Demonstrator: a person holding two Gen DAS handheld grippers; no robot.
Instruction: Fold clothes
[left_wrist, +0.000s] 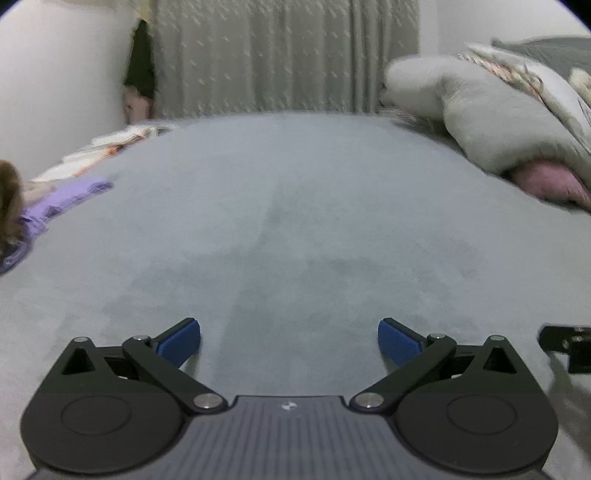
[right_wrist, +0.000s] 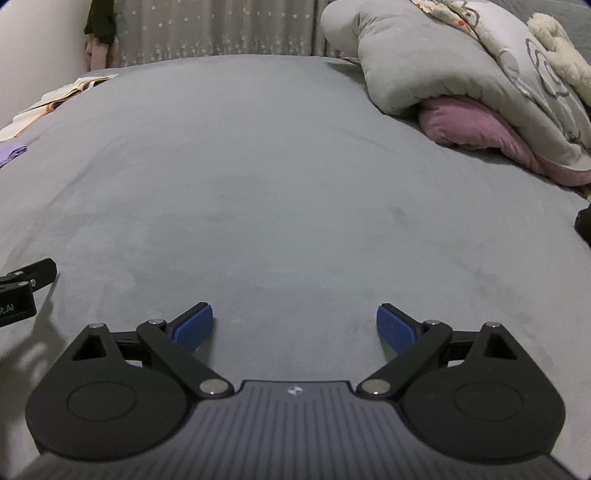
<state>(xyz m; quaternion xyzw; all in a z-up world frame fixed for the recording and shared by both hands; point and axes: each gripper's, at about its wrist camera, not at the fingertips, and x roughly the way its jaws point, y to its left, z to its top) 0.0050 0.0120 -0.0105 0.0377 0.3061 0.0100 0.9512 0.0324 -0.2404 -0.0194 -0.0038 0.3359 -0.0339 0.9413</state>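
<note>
A lilac garment (left_wrist: 55, 201) lies crumpled at the left edge of the grey bed (left_wrist: 295, 221); only its tip (right_wrist: 13, 152) shows in the right wrist view. A white and orange cloth (left_wrist: 107, 146) lies folded behind it, also seen as a pale cloth (right_wrist: 55, 98) at the far left. My left gripper (left_wrist: 289, 341) hovers low over bare bed, open, blue pads wide apart, nothing between them. My right gripper (right_wrist: 294, 328) is open too, over the grey bed (right_wrist: 277, 184). Each gripper's edge shows in the other's view.
A rolled grey duvet (right_wrist: 424, 62) with a pink blanket (right_wrist: 476, 125) under it fills the right back. A cream plush toy (right_wrist: 554, 48) sits on top. A curtain (left_wrist: 277, 55) and a white wall (left_wrist: 55, 74) stand behind. Something brown and furry (left_wrist: 9, 199) sits at the far left.
</note>
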